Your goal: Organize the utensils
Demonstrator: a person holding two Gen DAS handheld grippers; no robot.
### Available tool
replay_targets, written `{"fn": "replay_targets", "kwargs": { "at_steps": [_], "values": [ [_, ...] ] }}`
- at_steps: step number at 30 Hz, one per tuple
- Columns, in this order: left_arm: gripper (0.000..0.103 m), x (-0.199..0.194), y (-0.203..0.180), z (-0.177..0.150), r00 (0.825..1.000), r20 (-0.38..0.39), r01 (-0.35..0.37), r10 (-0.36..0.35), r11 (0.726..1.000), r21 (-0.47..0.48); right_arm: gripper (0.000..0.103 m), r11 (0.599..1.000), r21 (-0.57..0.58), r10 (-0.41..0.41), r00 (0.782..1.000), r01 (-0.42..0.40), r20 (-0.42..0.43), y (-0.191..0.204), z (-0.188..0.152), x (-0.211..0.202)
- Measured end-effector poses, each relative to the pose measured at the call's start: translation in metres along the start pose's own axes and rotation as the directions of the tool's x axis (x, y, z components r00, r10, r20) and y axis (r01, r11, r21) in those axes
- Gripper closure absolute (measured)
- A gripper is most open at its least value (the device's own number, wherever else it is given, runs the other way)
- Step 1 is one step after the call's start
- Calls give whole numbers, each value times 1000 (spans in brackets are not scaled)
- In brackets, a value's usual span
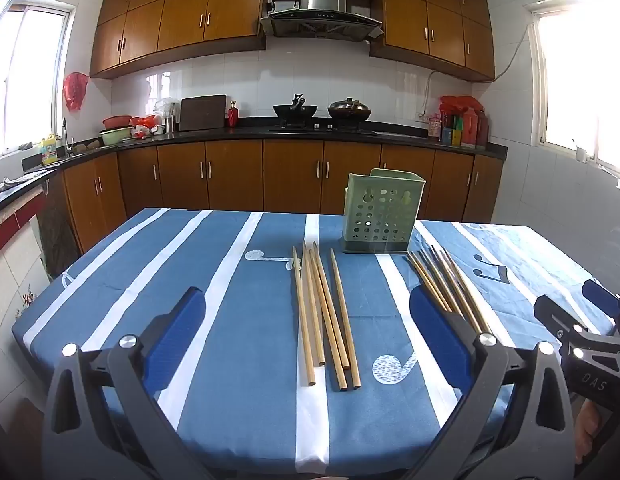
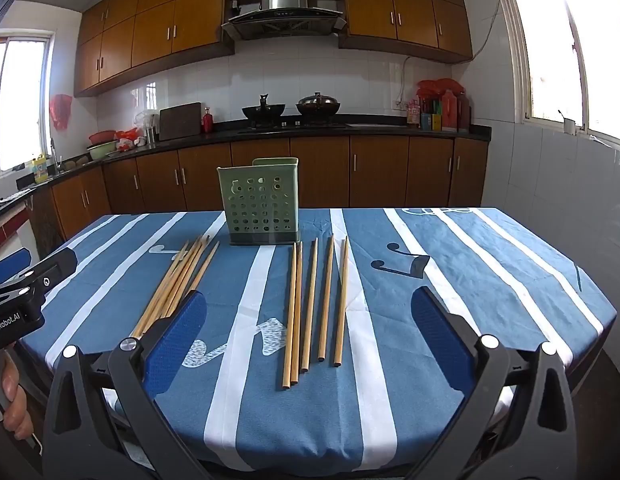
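Note:
A green perforated utensil holder (image 1: 381,219) (image 2: 261,208) stands upright at the far middle of the blue striped table (image 1: 189,280) (image 2: 490,280). Two groups of wooden chopsticks lie flat in front of it. The left group (image 1: 326,316) (image 2: 177,280) lies between my left gripper's fingers. The right group (image 1: 450,284) (image 2: 314,304) lies between my right gripper's fingers. My left gripper (image 1: 305,324) is open and empty above the near table edge. My right gripper (image 2: 310,320) is open and empty too. Each gripper shows at the edge of the other's view.
Behind the table runs a kitchen counter with wooden cabinets (image 1: 269,172), a stove with two woks (image 1: 322,114), bottles (image 1: 462,124) at the right and basins (image 1: 117,130) at the left. Windows are on both side walls.

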State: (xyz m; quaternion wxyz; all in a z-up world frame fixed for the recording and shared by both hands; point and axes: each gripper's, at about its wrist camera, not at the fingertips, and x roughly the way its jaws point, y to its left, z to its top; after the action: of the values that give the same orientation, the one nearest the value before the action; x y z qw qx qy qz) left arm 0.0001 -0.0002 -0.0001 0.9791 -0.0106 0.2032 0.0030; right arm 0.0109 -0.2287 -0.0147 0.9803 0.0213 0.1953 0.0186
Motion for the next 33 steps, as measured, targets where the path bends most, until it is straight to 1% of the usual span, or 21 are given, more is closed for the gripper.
{"fn": "replay_targets", "kwargs": {
  "at_steps": [33],
  "values": [
    [4, 1, 3, 0, 1000, 1, 5, -5, 1000, -3, 2, 1000, 0, 1, 1000, -1, 4, 0, 1, -1]
  ]
}}
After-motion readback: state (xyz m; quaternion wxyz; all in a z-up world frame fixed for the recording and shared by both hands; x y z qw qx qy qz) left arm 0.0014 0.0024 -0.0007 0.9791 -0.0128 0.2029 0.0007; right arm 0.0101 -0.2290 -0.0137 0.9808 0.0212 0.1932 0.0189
